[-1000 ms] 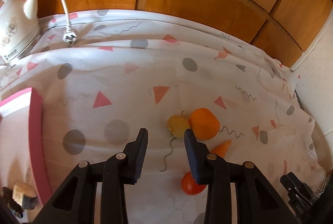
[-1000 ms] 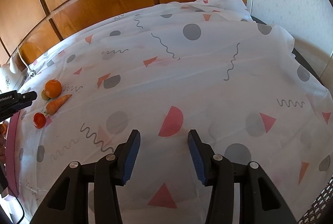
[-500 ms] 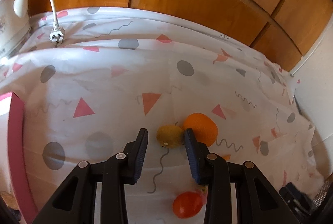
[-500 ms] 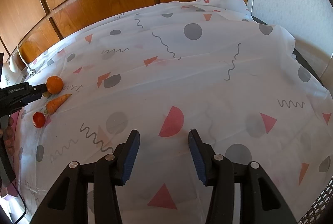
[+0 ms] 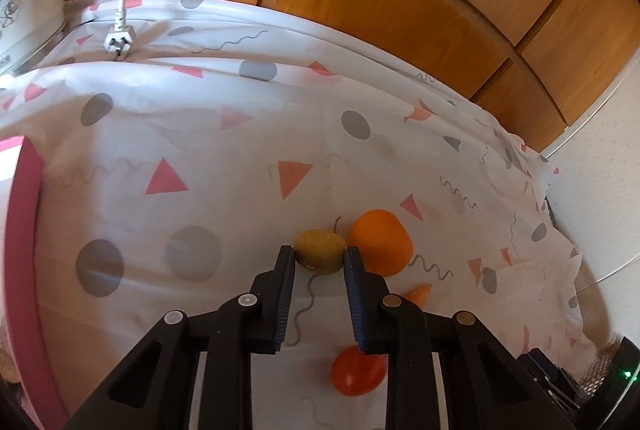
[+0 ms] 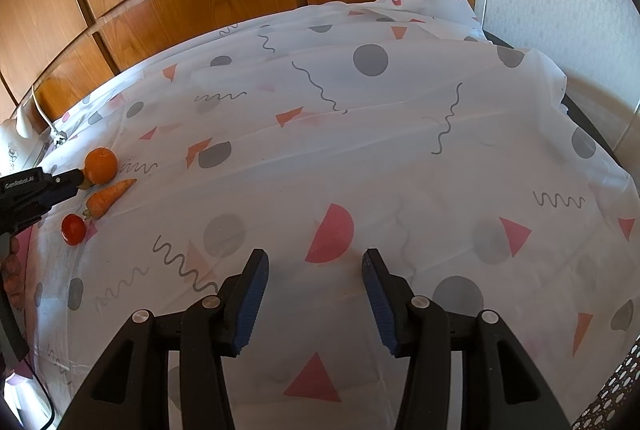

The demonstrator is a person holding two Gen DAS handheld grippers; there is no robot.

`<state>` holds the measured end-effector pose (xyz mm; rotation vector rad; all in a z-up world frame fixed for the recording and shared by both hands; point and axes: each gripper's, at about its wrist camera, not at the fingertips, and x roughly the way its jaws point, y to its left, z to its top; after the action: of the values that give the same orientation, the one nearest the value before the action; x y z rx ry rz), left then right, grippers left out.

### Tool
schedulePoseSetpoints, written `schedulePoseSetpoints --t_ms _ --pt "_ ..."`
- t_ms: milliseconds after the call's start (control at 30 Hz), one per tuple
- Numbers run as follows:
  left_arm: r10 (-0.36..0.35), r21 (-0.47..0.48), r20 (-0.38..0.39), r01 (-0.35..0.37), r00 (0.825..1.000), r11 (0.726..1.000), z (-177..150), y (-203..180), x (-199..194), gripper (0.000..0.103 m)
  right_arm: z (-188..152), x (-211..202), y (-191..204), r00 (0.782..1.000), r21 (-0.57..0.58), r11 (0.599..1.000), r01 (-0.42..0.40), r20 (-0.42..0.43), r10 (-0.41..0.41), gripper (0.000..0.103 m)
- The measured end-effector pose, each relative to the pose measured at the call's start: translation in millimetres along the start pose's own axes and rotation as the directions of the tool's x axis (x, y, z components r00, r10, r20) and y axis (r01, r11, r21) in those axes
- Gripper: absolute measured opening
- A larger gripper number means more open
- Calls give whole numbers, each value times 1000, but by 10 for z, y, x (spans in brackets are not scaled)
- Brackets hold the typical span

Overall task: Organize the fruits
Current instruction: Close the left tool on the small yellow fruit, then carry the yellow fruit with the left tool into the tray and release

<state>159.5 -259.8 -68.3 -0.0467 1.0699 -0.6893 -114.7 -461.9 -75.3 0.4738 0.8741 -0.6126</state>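
Left tongs (image 5: 320, 258) clamped on a yellow-brown kiwi (image 5: 320, 256), both blue pads (image 5: 286, 282) pressed against its sides, the fruit resting on the patterned cloth (image 5: 200, 150) over the tabletop. Just right of the kiwi and touching it, an orange (image 5: 380, 242). Nearer the camera, a carrot (image 5: 418, 294) partly hidden behind the right finger, and a tomato (image 5: 358, 370) lower still, between the finger bases. At the far left, a pink tray edge (image 5: 24, 230); at the back, a white plug (image 5: 118, 42) on its cord, lying on the cloth below wooden panels (image 5: 380, 10).

Right tongs (image 6: 314, 278) spread wide apart, gripping nothing, hovering above bare cloth, well apart from the fruit. Far left in that view: orange, carrot and tomato in a loose cluster, left tongs reaching in beside the orange.
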Motion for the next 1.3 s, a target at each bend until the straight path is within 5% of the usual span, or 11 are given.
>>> schedulePoseSetpoints --t_ms 833,1100,1300 --pt "98 -84 119 -89 988 992 -360 444 -993 25 -17 -11 50 999 -26 999 32 9 -32 50" --pt "168 -161 184 -139 968 977 -379 866 -1409 25 -30 -22 70 999 -34 999 37 12 -36 50" --pt "278 -251 214 -223 936 942 -409 1387 -1683 25 -37 -26 84 999 -38 999 37 12 -36 50"
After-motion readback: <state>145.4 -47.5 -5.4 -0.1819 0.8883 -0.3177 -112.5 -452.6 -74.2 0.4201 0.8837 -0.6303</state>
